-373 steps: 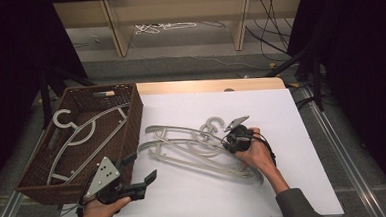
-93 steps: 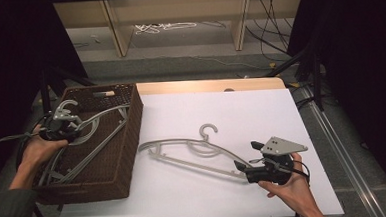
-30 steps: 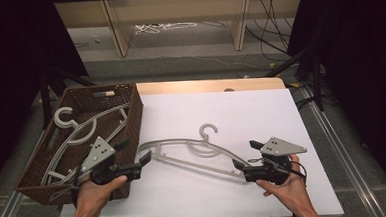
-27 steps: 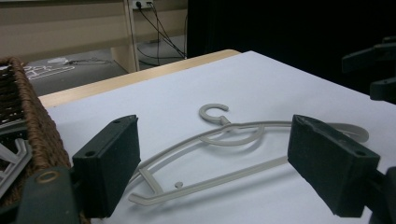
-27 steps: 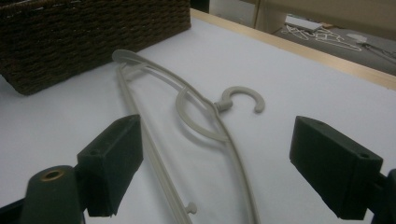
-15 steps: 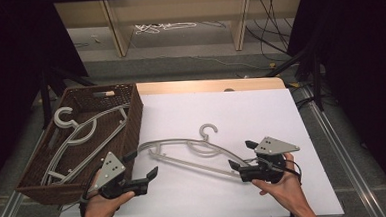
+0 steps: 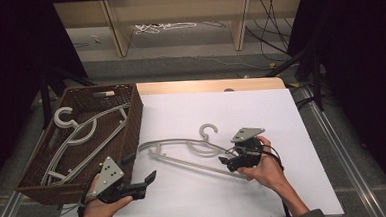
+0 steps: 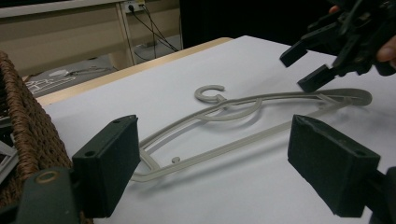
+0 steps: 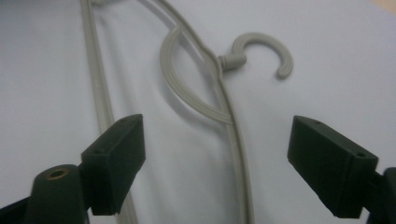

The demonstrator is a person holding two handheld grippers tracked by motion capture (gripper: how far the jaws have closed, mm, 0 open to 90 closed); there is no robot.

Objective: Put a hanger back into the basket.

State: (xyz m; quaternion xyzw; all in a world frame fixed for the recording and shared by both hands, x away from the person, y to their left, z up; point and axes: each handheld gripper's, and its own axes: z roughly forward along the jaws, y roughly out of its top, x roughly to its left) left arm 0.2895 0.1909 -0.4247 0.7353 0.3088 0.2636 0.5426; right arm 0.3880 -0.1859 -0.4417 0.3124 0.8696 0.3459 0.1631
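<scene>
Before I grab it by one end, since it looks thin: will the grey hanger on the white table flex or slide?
The grey hanger is thin open plastic, so probably light and slightly springy. Lying flat on the smooth white table, it may slide when pushed. Held at one end, it would likely swing.

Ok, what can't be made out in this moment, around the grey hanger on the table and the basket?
- High view: the right end of the grey plastic hanger is covered by the right hand-held gripper.
- High view: how many hangers lie in the brown wicker basket; they overlap.
- Right gripper view: both hanger ends are cut off by the frame.
- Left gripper view: the basket's inside is hidden by its wall.
</scene>
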